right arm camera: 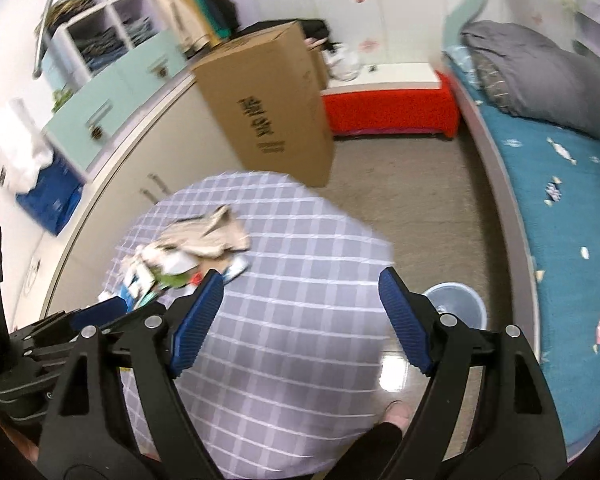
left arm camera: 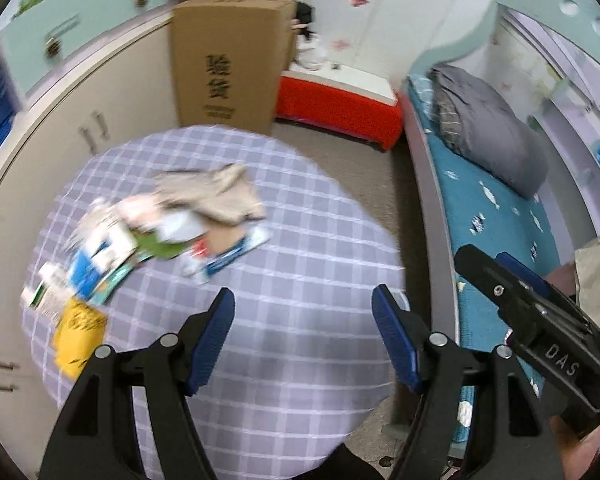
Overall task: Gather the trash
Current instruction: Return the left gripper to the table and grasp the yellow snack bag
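A pile of trash (left arm camera: 156, 232) lies on the far left part of a table with a lilac checked cloth (left arm camera: 284, 320): crumpled beige paper (left arm camera: 216, 192), blue and white cartons (left arm camera: 100, 256), a yellow wrapper (left arm camera: 78, 334). My left gripper (left arm camera: 303, 312) is open and empty, above the near middle of the table. My right gripper (right arm camera: 300, 294) is open and empty over the table, right of the same pile (right arm camera: 180, 260). A light blue bin (right arm camera: 458, 306) stands on the floor right of the table. The right gripper's body (left arm camera: 532, 320) shows in the left wrist view.
A tall cardboard box (left arm camera: 228, 60) stands behind the table beside beige cabinets (left arm camera: 80, 120). A red bench (left arm camera: 340, 104) is against the back wall. A bed with a teal sheet (right arm camera: 560, 200) and a grey pillow (right arm camera: 540, 76) runs along the right.
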{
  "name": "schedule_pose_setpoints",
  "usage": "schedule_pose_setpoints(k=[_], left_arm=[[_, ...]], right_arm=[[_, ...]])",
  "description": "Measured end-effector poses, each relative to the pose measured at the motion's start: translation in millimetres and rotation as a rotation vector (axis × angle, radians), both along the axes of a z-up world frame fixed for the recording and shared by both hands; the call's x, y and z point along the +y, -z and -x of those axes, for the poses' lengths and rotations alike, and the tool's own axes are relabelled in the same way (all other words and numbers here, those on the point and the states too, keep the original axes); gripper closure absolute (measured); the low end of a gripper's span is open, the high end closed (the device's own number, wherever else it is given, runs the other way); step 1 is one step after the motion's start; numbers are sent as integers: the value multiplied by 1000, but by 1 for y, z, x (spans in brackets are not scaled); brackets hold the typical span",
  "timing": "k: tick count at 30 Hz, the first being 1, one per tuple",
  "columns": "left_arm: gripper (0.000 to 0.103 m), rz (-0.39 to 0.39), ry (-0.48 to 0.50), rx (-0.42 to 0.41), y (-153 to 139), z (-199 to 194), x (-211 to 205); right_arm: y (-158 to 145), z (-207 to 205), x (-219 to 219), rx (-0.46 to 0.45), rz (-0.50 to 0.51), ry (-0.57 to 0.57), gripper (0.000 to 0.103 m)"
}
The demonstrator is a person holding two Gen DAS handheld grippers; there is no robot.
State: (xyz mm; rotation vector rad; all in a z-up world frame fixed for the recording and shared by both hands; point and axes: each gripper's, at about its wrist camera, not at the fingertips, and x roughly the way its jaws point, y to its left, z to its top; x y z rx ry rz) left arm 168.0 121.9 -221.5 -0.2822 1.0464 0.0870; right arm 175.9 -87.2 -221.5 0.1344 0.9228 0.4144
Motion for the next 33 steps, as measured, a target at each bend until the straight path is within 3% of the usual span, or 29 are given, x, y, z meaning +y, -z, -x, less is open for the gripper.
schedule_pose_setpoints(k=[7, 13, 19, 26, 27, 28, 29, 33], left_arm=[[33, 13, -144, 48, 32, 52, 97], [33, 15, -241, 81, 73, 92, 165], [33, -49, -173, 133, 103, 96, 185], [34, -154, -82, 203, 132, 79, 175], [43, -166, -75, 209, 133, 78, 173], [66, -173, -72, 217, 135, 76, 173], [75, -156, -74, 225, 136, 75, 174], [83, -98, -89, 190, 122, 74, 176]], right_arm=[[28, 25, 92, 55, 3, -110, 24], [56, 40, 143, 126, 27, -176, 24], [74, 46, 166, 171, 57, -191, 24], [82, 45, 170, 186, 84, -175, 24], [82, 45, 169, 185, 87, -171, 24], [83, 44, 168, 186, 90, -167, 24], [83, 43, 168, 187, 90, -165, 24], [82, 38, 163, 188, 86, -143, 24]])
